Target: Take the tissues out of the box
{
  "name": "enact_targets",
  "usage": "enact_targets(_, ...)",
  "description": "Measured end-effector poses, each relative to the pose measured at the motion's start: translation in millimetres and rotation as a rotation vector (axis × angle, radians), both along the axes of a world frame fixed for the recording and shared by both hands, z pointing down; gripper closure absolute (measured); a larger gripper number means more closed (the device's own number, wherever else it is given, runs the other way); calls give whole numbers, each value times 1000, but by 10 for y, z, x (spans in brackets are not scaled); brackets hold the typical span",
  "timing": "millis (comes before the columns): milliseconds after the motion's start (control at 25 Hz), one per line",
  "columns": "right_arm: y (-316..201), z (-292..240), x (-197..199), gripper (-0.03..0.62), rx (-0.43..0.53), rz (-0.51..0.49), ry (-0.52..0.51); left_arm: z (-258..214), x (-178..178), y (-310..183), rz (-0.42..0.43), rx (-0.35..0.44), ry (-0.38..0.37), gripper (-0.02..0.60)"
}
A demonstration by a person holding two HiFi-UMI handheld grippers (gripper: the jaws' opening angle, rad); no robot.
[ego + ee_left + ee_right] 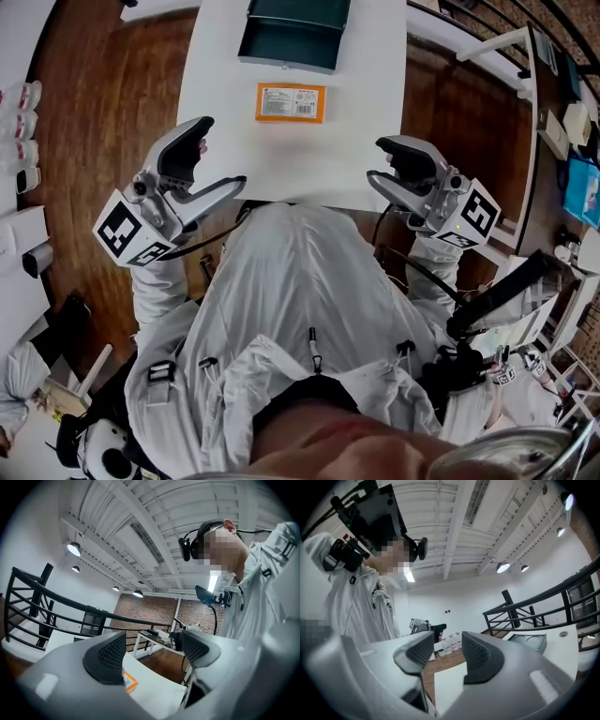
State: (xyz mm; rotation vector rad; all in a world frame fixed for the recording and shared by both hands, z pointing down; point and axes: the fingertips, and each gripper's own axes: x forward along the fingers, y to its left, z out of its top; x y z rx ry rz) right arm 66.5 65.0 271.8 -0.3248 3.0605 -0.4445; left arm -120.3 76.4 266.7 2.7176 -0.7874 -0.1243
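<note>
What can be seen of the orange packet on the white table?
The orange packet is a flat rectangle with a white printed panel on top. It lies flat on the white table, in front of a dark green tray and apart from it. Only the table touches it. The left gripper view catches just one corner.

The left gripper [222, 155] and right gripper [378, 161] were held up before the chest. Both had their jaws apart and empty.

Orange packet [291, 103], white table [281, 159]
</note>
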Motion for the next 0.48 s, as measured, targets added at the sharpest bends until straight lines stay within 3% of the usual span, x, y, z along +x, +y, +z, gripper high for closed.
enact_targets(480,6,13,53,405,-1,24,11,73,107,-55,35,-24,-5,205)
